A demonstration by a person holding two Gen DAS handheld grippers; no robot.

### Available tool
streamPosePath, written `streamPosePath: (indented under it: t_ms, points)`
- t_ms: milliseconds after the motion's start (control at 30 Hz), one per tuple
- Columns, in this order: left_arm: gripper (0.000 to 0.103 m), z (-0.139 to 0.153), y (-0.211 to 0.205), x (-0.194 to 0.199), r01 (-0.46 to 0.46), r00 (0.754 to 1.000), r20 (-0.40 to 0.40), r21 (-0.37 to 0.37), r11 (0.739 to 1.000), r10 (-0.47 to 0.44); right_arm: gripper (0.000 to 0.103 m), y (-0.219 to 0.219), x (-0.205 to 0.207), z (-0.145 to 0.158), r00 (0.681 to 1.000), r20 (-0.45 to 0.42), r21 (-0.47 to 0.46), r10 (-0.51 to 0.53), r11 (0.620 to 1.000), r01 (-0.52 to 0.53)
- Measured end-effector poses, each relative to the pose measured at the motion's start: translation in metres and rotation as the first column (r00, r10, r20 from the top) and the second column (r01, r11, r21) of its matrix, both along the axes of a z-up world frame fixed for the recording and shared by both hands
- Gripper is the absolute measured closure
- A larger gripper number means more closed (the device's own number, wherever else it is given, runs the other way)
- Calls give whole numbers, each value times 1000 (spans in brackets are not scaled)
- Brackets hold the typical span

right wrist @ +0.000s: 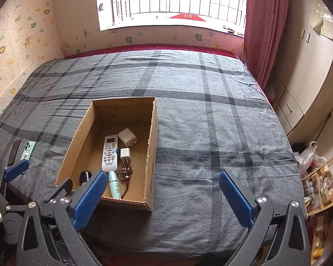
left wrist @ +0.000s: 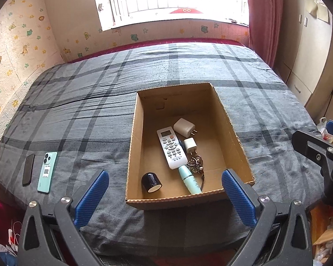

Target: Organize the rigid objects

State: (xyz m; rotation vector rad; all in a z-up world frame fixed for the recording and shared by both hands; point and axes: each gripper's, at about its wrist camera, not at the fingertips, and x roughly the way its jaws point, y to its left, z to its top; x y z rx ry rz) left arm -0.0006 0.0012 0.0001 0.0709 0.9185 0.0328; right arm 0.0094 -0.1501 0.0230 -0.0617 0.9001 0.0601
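An open cardboard box (left wrist: 230,119) (right wrist: 152,130) stands on the bed. Inside lie a white remote (left wrist: 171,148) (right wrist: 110,153), two white chargers (left wrist: 184,126) (left wrist: 190,145), a teal tube (left wrist: 189,179) (right wrist: 114,185), a dark cylinder (left wrist: 151,182) (right wrist: 86,176) and a keychain (left wrist: 196,163). A teal phone (left wrist: 47,172) (right wrist: 27,149) and a black phone (left wrist: 28,169) (right wrist: 13,149) lie on the bed left of the box. My left gripper (left wrist: 165,190) is open and empty before the box's near wall. My right gripper (right wrist: 162,190) is open and empty over the bed, near the box's right front corner.
The grey plaid bed cover (right wrist: 211,133) spreads wide to the right and behind the box. A wall and window stand at the back, a red curtain (right wrist: 266,33) and a wardrobe (right wrist: 310,77) at the right. Shelves and bags (right wrist: 317,177) stand beside the bed.
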Motion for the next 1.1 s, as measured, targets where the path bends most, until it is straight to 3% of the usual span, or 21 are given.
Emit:
streamPosePath:
  t_ms: [1100]
  points:
    - [0,13,-13,-13,33,998,47,10,999,-33,0,4,-14,16,999,30,-12,23,1000,-23]
